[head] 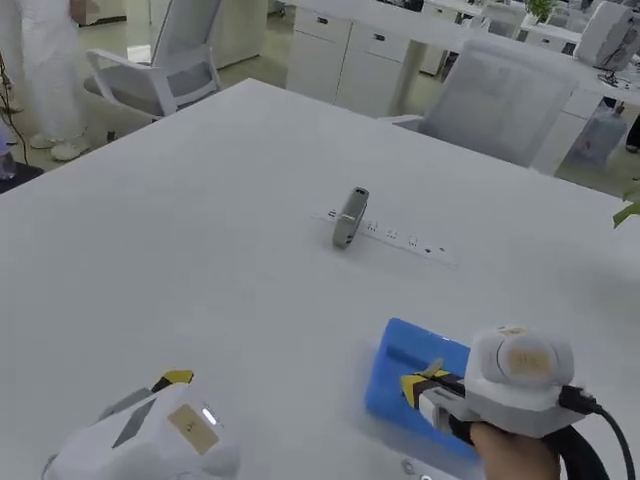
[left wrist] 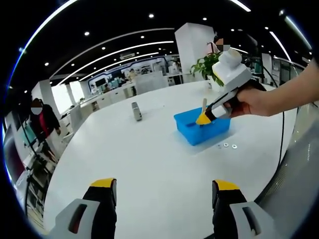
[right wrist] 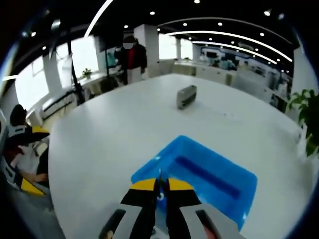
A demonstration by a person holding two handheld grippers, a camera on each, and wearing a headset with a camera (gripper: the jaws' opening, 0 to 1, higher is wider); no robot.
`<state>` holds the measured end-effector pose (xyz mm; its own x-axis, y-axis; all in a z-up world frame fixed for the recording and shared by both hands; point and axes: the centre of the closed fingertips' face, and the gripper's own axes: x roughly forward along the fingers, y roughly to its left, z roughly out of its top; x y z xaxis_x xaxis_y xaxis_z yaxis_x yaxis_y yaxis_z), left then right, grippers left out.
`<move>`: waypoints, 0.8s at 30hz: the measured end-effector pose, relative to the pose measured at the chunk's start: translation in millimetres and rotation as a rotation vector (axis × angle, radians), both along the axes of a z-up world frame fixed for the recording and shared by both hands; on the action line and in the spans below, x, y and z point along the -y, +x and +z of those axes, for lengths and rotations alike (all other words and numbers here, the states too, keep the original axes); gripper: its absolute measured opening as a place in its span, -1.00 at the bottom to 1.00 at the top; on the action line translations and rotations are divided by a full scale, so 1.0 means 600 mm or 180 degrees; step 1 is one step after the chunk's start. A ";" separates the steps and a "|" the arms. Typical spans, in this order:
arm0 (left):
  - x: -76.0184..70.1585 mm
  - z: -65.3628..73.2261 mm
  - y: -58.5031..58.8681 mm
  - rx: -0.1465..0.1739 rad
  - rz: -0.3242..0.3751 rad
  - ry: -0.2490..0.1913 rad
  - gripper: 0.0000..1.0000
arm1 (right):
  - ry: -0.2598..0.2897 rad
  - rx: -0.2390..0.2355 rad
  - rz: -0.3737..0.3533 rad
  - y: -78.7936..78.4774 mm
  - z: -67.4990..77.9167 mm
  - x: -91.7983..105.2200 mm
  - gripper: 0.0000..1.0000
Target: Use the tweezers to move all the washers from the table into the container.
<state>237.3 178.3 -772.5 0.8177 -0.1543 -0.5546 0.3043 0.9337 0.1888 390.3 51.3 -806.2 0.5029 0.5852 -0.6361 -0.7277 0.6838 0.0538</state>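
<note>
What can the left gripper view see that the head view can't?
Extra in the left gripper view: the ceiling lights, and the left gripper with its two yellow-tipped jaws wide apart. Three washers lie plainly beside the blue container; in the head view that spot is too small to tell. Extra in the head view: a white power strip and office chairs. Both share the white table, the blue container, a small grey box, and the right gripper holding tweezers over the container.
</note>
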 end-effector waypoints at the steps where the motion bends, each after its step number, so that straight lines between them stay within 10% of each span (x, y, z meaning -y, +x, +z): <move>1: 0.000 0.000 0.000 -0.0001 -0.0001 0.0004 0.61 | 0.0021 0.0002 -0.0019 -0.001 0.003 0.002 -0.94; 14: -0.003 0.005 0.001 0.0054 0.0030 -0.0021 0.60 | 0.0320 0.0250 -0.0090 -0.021 0.094 0.019 -0.94; 24: 0.000 0.006 0.001 0.0071 -0.0006 -0.0020 0.60 | 0.0354 0.0190 -0.0101 -0.069 0.099 0.038 -0.95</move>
<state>238.2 178.2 -768.8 0.8296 -0.1593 -0.5352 0.3017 0.9343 0.1897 348.7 28.7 -746.6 0.5573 0.6337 -0.5366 -0.7099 0.6988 0.0880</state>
